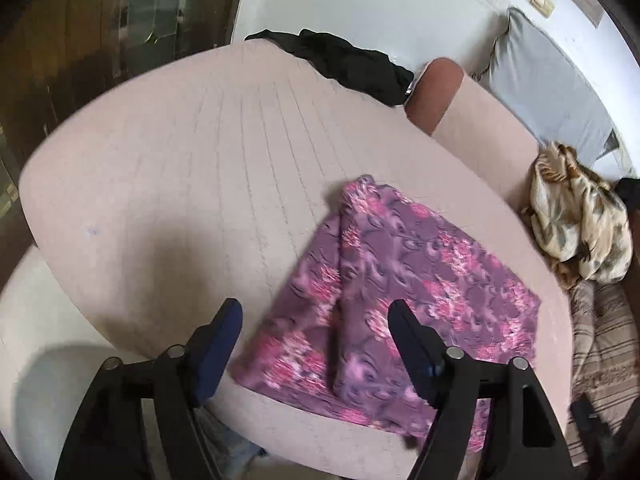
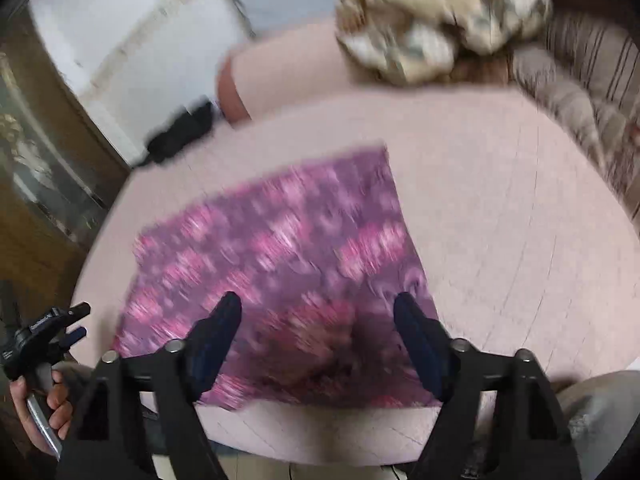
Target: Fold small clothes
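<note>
We see a pink mattress (image 1: 160,184) spread ahead of both grippers, its surface crossed by faint stitched lines. On it lies the purple cloth (image 1: 400,280) with pink flowers, folded flat into a rough rectangle with one layer lapped over another along a long crease. From the left wrist view it lies ahead and to the right of the left gripper (image 1: 316,340); the right finger stands over its near part and the left finger over bare mattress. That gripper's jaws stand wide apart, with nothing between them.

In the right wrist view the cloth (image 2: 280,248) lies straight ahead of the right gripper (image 2: 318,332), blurred, and both fingers stand over its near edge. These jaws are spread wide too, with nothing in them. We cannot tell whether either gripper touches the cloth.

Far ahead and right of the left gripper a grey pillow (image 1: 548,92) leans on the white wall (image 1: 360,0). A beige bundle (image 1: 580,224) of patterned fabric sits well right of the cloth, off the mattress. A black garment (image 1: 348,64) lies at the far edge of the mattress, well apart from the cloth.

At the lower left of the right wrist view a hand (image 2: 48,404) grips the handle of the left gripper; there is small white lettering on its black body, too small to read.
</note>
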`<action>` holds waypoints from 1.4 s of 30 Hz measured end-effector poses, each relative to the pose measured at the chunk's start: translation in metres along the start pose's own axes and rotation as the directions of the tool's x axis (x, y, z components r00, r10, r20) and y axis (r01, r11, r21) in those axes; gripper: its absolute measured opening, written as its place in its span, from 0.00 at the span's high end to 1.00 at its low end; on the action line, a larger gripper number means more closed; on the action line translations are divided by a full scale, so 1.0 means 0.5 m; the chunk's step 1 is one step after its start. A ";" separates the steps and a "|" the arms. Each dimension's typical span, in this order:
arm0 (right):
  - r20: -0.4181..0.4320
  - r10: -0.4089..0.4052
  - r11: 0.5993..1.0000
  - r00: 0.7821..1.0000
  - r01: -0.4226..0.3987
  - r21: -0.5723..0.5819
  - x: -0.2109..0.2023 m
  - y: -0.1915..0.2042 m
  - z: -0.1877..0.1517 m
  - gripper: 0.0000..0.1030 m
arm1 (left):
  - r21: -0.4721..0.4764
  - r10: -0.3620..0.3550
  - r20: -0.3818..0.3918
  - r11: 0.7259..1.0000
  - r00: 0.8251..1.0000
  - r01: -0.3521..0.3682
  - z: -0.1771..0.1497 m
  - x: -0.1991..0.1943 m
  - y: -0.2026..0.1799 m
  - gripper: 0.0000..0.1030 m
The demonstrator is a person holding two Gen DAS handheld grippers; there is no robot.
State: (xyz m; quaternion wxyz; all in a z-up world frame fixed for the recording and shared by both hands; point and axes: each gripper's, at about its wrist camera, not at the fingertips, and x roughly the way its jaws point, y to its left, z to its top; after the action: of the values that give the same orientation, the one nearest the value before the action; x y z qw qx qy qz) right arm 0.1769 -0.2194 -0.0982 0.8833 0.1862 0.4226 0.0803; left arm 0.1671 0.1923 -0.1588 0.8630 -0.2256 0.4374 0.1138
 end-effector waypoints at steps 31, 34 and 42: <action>-0.697 0.105 0.946 0.710 -0.288 -0.152 0.523 0.505 0.044 0.24 | -0.154 -0.315 -0.300 0.947 0.900 0.281 -0.033 0.122 0.037 0.97; -0.729 0.075 0.944 0.681 -0.284 -0.168 0.548 0.542 0.032 0.24 | -0.250 -0.386 -0.286 0.914 0.877 0.321 -0.035 0.123 0.064 0.97; -0.747 -0.196 0.910 0.636 -0.167 -0.381 0.627 0.586 -0.028 0.29 | -0.133 -0.315 -0.291 0.948 0.903 0.288 -0.045 0.113 0.018 0.97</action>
State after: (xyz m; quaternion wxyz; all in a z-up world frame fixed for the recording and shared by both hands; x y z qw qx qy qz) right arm 0.3682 0.1473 -0.2147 0.6364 -0.0618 0.7329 0.2325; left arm 0.1811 0.1889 -0.2185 0.7806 -0.3426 0.5212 -0.0389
